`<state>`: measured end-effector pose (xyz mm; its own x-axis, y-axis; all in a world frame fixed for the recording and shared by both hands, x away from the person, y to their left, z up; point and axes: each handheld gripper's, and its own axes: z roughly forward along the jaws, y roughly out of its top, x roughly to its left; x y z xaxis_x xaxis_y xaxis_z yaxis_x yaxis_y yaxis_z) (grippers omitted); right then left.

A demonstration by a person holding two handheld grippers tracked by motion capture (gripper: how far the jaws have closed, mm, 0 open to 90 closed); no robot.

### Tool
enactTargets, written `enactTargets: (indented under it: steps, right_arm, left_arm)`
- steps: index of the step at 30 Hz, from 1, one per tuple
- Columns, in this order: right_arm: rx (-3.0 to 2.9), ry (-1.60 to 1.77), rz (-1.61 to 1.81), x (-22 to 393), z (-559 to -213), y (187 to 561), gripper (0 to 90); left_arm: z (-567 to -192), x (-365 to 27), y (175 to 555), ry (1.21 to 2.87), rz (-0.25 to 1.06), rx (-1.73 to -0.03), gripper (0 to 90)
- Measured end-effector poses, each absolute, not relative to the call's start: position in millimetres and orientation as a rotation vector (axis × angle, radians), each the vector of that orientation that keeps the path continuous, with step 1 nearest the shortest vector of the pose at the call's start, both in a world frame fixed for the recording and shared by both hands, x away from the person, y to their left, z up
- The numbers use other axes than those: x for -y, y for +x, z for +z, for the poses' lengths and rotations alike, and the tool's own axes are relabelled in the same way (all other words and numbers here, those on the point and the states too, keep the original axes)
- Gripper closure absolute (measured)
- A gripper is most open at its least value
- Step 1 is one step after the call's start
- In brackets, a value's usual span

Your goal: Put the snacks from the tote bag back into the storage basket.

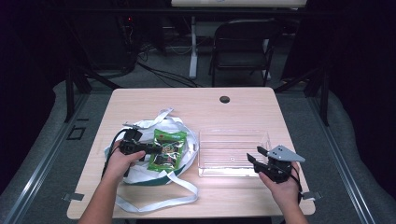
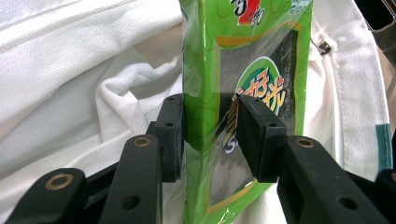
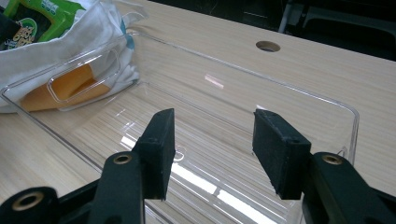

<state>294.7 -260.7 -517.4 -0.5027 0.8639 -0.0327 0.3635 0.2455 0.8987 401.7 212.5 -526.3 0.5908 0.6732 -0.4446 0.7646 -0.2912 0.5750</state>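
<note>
Forearms frame the high view; my left gripper (image 1: 150, 150) pinches the green snack packet (image 1: 168, 149) lying on the white bag (image 1: 140, 175), left of the clear tray (image 1: 233, 135). Left gripper view: pads clamp the packet's light, crinkly, slippery film near its edge. Right gripper view: my right gripper (image 3: 212, 154) hangs spread over the tray.

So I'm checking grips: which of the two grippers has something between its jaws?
The left gripper: its jaws pinch the green snack packet over the white bag. The right gripper stands open above the clear tray.

**Black two-jaw grippers in bare hands**

The left gripper (image 1: 150, 150) and right gripper (image 1: 256, 155) are matte black, with flat rectangular pads, brass-ringed pivot screws and black trailing cables. The right one carries a grey three-cornered plate (image 1: 284, 153). Both forearms are unsleeved.
</note>
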Motion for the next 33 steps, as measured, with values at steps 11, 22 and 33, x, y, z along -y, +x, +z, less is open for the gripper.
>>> enactTargets:
  steps: [11,22,33]
  right_arm:
    - [-1.991,1.114,1.231,257,-518,299,48.9]
    - [-2.008,1.103,1.233,253,-518,304,48.9]
    - [-2.016,1.089,1.232,250,-517,305,48.9]
  left_arm:
    - [-521,-219,396,2.019,-0.147,-1.104,67.2]
    - [-521,-222,390,2.051,-0.165,-1.072,63.3]
    - [-533,-211,395,2.058,-0.152,-1.135,46.0]
